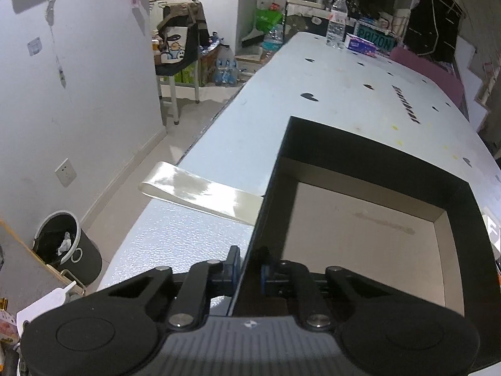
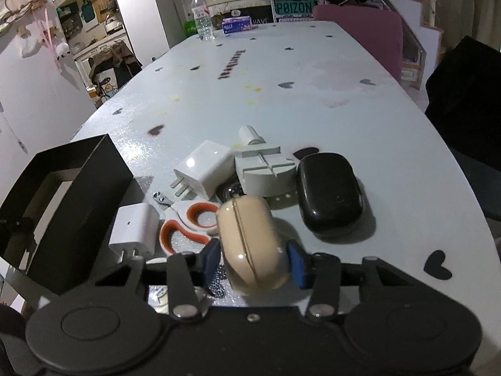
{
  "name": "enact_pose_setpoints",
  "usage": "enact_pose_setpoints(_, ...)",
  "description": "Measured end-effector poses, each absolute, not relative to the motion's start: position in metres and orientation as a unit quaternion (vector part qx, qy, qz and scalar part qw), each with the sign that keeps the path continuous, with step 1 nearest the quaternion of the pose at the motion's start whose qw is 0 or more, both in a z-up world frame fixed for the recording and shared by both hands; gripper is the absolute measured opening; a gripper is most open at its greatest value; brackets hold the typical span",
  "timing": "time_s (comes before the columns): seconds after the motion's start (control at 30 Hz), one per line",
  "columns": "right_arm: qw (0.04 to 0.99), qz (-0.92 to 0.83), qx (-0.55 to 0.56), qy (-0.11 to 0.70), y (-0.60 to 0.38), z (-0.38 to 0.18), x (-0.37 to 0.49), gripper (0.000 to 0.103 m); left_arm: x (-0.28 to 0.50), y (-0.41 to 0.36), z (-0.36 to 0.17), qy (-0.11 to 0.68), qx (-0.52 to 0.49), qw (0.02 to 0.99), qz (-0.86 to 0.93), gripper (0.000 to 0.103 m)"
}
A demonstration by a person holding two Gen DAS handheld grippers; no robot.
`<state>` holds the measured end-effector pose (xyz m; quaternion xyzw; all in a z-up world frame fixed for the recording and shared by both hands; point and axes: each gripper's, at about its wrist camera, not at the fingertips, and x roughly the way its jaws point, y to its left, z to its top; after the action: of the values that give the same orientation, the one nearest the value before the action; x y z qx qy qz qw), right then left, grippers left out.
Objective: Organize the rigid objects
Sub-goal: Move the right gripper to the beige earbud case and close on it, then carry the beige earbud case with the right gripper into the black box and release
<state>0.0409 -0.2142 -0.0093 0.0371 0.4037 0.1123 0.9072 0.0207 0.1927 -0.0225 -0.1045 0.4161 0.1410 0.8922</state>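
Cluttered room; pale heart-print table [image 2: 313, 100] – water bottle [image 2: 203, 15] at far end.

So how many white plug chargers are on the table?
2. One white charger lies behind the scissors, prongs pointing left. The other white charger sits left of the scissors, beside the black box. More could be hidden under the pile.

Dim bluish indoor light, glare on the table [image 2: 313, 100], fisheye bending (dark vignetted corners), slight softness
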Motion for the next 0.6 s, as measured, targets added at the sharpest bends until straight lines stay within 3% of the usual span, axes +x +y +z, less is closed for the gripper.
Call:
enact_pose_setpoints(0.3,0.916,0.112,0.099,0.373,-0.223,0.011,0.029,0.041,0.020,0.188,-0.021,0.413,-0.103,0.897,0.121,0.005)
enact_pose_setpoints(0.6,0.930,0.161,0.104,0.313,-0.174,0.061,0.024,0.040,0.019,0.189,-0.022,0.409,-0.102,0.901,0.103,0.003)
